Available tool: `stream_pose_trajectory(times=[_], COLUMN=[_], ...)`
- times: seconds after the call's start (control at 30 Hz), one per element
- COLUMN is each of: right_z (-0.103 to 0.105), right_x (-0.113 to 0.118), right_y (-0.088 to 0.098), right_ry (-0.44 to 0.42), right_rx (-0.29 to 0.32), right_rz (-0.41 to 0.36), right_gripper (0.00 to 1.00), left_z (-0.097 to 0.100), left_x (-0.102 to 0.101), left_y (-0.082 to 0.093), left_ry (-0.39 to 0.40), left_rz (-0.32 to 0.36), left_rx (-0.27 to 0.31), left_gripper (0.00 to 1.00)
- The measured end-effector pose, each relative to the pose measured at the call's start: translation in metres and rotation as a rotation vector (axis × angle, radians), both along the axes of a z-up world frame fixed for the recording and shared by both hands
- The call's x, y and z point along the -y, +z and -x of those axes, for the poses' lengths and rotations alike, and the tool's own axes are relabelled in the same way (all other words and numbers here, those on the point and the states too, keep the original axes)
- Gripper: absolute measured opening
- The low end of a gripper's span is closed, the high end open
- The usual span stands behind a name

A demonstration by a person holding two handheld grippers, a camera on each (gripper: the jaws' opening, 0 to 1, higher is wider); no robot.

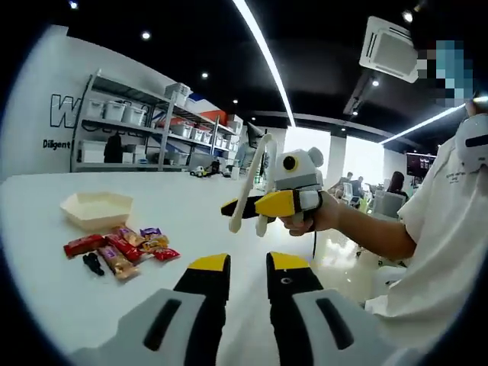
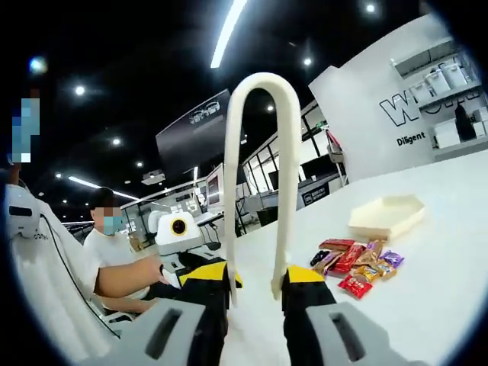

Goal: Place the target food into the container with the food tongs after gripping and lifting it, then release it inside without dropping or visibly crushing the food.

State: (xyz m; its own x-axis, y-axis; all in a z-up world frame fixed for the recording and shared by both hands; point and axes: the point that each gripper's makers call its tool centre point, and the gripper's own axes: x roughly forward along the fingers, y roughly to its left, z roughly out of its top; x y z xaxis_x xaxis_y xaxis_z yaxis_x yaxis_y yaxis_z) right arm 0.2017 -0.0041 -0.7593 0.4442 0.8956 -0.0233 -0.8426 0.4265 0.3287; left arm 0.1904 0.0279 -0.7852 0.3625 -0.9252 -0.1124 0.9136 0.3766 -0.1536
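Note:
A pile of wrapped snack packets [image 1: 126, 248] [image 2: 357, 268] lies on the white table, with a small black item [image 1: 93, 263] beside it. Just beyond the pile sits a cream hexagonal container [image 1: 95, 207] [image 2: 387, 215], with nothing in it that I can see. My right gripper [image 2: 257, 276] [image 1: 255, 206] is shut on white U-shaped food tongs [image 2: 259, 152] [image 1: 248, 183], which stand upright in the air, well short of the snacks. My left gripper [image 1: 248, 267] hovers over the table, open, its jaws a narrow gap apart with nothing between them.
A person's hand [image 1: 309, 221] holds the right gripper, and a sleeve [image 1: 450, 229] shows at the right. Storage shelves [image 1: 145, 130] stand against the far wall. A seated person [image 2: 110, 244] is behind the table. The table surface [image 1: 46, 305] stretches wide around the snacks.

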Motion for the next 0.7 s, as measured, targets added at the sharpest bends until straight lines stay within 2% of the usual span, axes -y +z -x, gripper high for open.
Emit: stream_pose_trajectory(times=[0.07,0.17,0.3,0.4,0.47,0.5,0.57,0.6,0.7], right_z=[-0.007,-0.015,-0.023,-0.031,-0.037,-0.039,-0.042,-0.044,-0.048], right_x=[0.001,0.003,0.003,0.005,0.007,0.007,0.008,0.008,0.01], right_y=[-0.002,-0.004,-0.009,-0.014,-0.018,-0.02,-0.022,-0.023,-0.027], right_ry=[-0.011,-0.027,-0.041,-0.052,-0.06,-0.063,-0.067,-0.072,-0.078], right_rx=[0.001,0.007,0.008,-0.002,-0.029,-0.033,-0.042,-0.049,-0.054], right_rz=[0.005,0.017,0.047,0.072,0.078,0.078,0.078,0.078,0.09], right_gripper=[0.2,0.2,0.2,0.2,0.19,0.19,0.19,0.19,0.19], left_z=[-0.003,-0.009,-0.021,-0.027,-0.031,-0.033,-0.035,-0.039,-0.039], left_x=[-0.002,-0.008,-0.018,-0.024,-0.03,-0.03,-0.031,-0.033,-0.034], left_y=[-0.004,-0.005,-0.011,-0.018,-0.026,-0.024,-0.021,-0.017,-0.019], left_ry=[0.02,0.051,0.128,0.178,0.232,0.254,0.257,0.273,0.282], left_rz=[-0.017,0.009,-0.027,-0.043,-0.073,-0.05,-0.042,-0.039,-0.052], left_rx=[0.019,-0.019,0.002,-0.047,-0.126,-0.153,-0.135,-0.096,-0.091], left_gripper=[0.29,0.43,0.54,0.67,0.77,0.78,0.78,0.78,0.78])
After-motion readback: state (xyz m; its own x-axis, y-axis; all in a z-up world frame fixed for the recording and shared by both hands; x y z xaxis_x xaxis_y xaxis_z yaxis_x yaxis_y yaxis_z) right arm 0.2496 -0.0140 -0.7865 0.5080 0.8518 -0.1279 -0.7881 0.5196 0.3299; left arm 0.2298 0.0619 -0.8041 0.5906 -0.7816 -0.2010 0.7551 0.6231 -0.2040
